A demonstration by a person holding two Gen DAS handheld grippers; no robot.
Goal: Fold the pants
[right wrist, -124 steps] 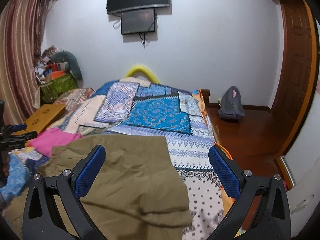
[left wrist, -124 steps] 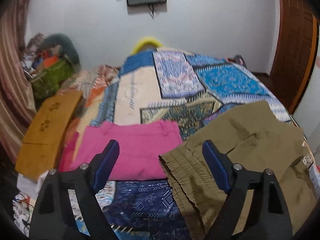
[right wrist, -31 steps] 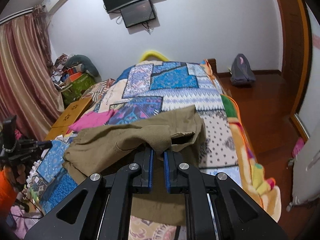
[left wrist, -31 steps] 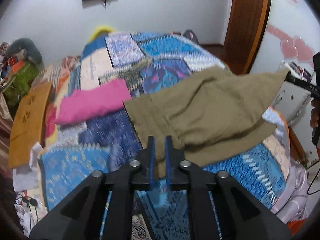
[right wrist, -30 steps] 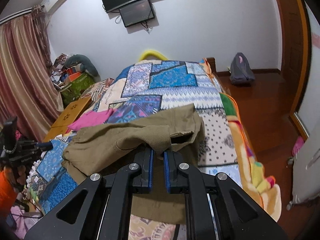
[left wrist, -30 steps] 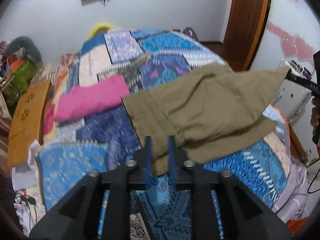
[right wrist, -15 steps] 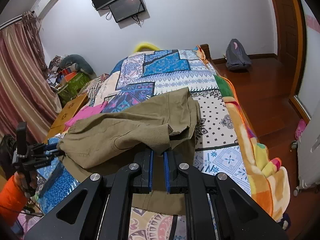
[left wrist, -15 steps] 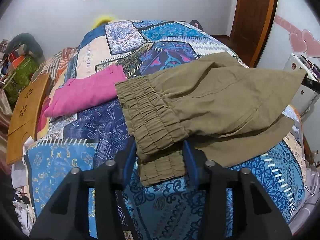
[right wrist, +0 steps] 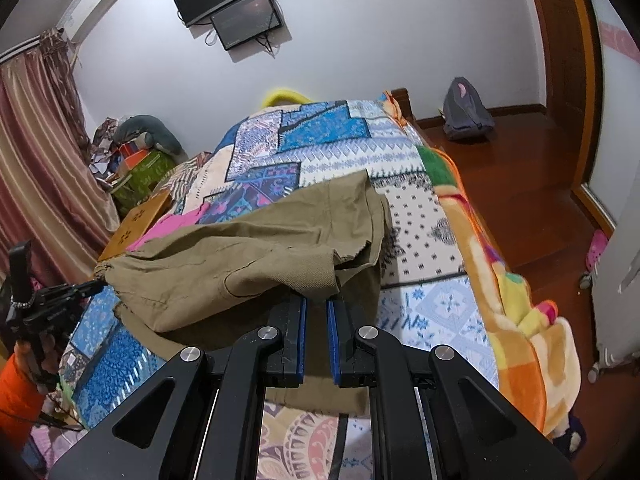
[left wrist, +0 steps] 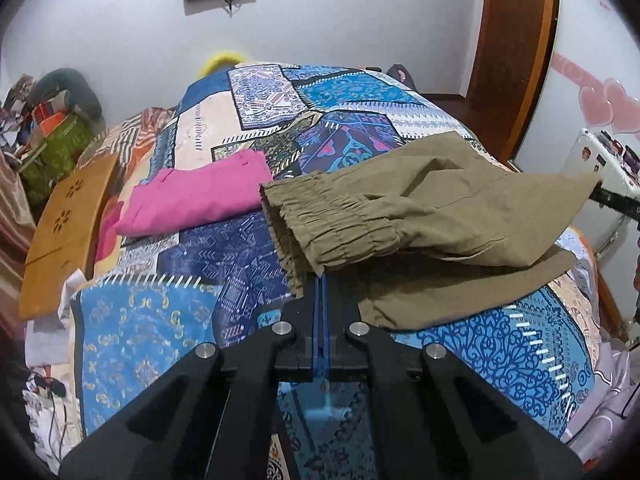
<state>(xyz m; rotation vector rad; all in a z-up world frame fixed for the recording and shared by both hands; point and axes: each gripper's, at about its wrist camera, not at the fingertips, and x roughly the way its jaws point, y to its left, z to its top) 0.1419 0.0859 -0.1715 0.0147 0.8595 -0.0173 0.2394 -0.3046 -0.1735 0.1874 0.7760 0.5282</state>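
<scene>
1. The bed [left wrist: 168, 320], covered with a patchwork spread, fills both views. The olive pants [left wrist: 440, 216] are held lifted above its near end, stretched between the two grippers, with a lower layer sagging onto the spread.
2. A folded pink garment [left wrist: 192, 200] lies on the bed beside the gathered waistband end of the pants; a wooden board [left wrist: 64, 232] rests at the bed's edge, well apart from the pants.
3. The left gripper [left wrist: 321, 280] points downward over the near bed corner. Its blue pads are pressed together on the ruffled waistband edge of the pants. In the right wrist view the same gripper [right wrist: 94, 282] appears at the left edge, meeting the fabric corner, with an orange sleeve [right wrist: 18, 388] below it.
4. The right gripper [right wrist: 316, 300] points downward along the bed. Its jaws are clenched on a folded hem of the pants, with cloth draped over the tips.
5. Change from half a second earlier: the left jaws stood apart around the waistband and have just been closing; they now clamp it. The right gripper's clench on the hem is unchanged.
</scene>
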